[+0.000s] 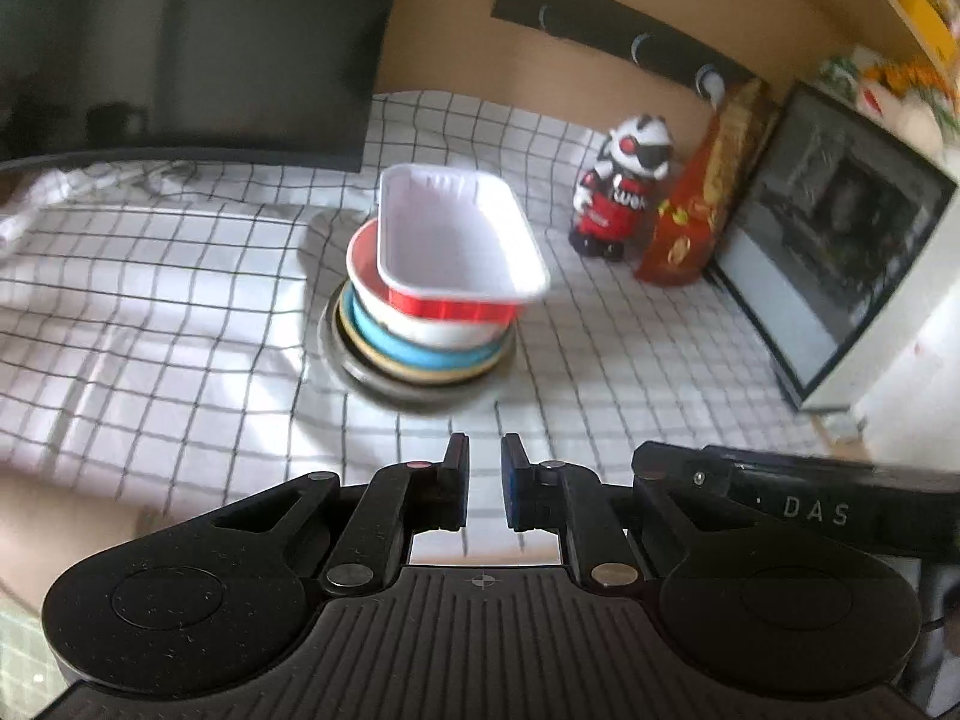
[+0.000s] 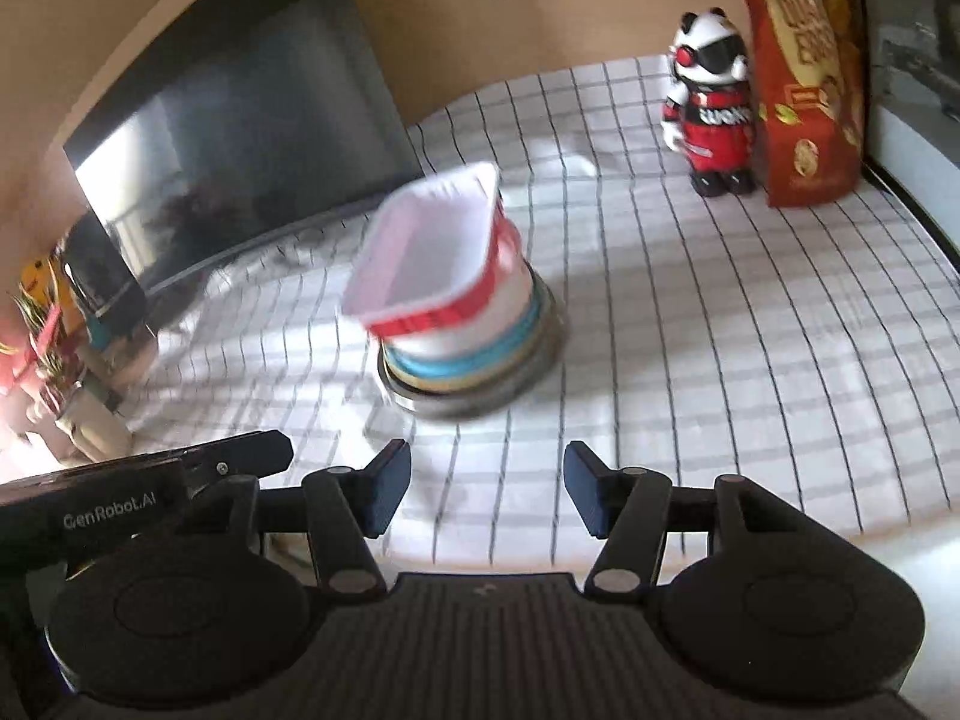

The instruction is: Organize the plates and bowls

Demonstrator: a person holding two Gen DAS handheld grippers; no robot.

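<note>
The left gripper [image 1: 485, 483] has its fingers drawn together on nothing; the right gripper [image 2: 487, 498] has its fingers spread apart, empty. Ahead on the checked-cloth tabletop [image 2: 720, 324] stands a stack: a rectangular white-and-red foil tray [image 1: 456, 237] atop a white bowl [image 1: 420, 324], a blue plate [image 1: 390, 345] and a grey metal plate [image 1: 360, 375].

"GenRobot.AI" and "DAS" mark the hand-held gripper bodies [image 2: 108, 516] [image 1: 816, 510].

Open checked cloth [image 1: 180, 312] around the dish stack [image 1: 432, 300]; toy figure [image 1: 624, 186] far right.
</note>
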